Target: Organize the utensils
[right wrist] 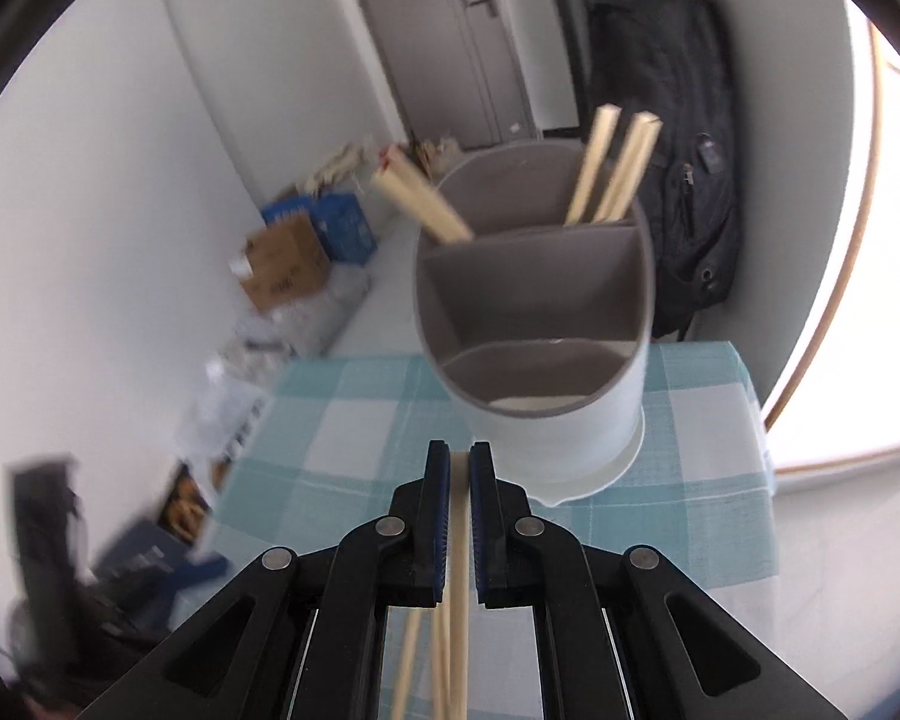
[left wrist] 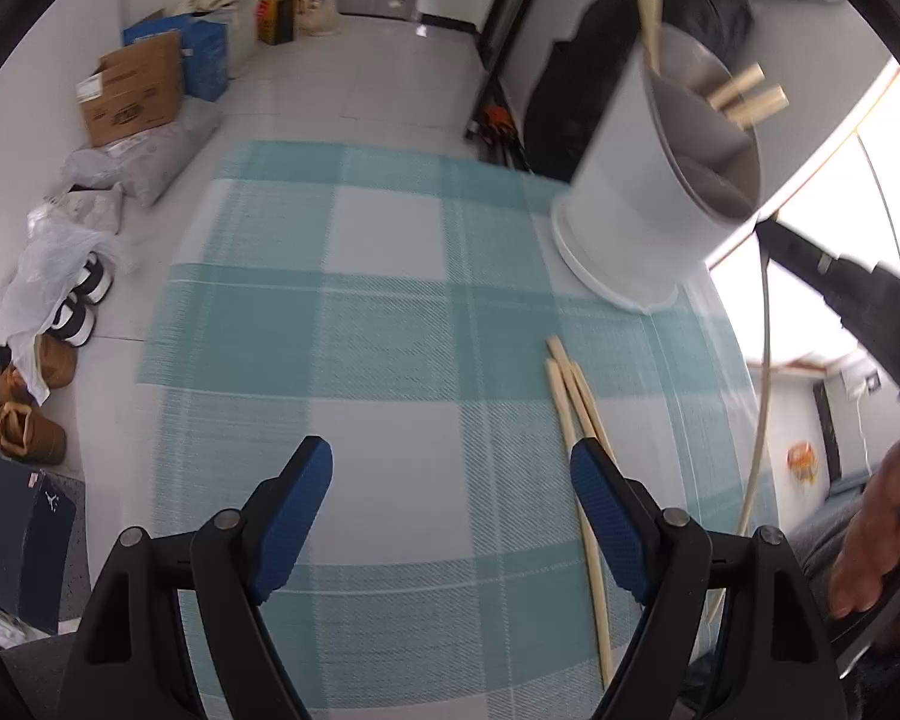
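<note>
Now the right gripper (right wrist: pixel 460 468) has its jaws pressed together on a single chopstick (right wrist: pixel 459 570), just near of the white utensil holder (right wrist: pixel 546 420) on the checked tablecloth (right wrist: pixel 342 414). Four chopsticks (right wrist: pixel 612 174) already lean in the holder's far compartment. Over on the left, the left gripper (left wrist: pixel 450 480) is spread wide and holds nothing, with loose chopsticks (left wrist: pixel 564 396) lying on the cloth by its right finger.

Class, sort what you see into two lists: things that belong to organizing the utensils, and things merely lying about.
Belongs to the job:
utensil holder
chopstick in the right gripper
loose chopsticks
left gripper, open

Lying about:
cardboard box
backpack
shoes
</note>
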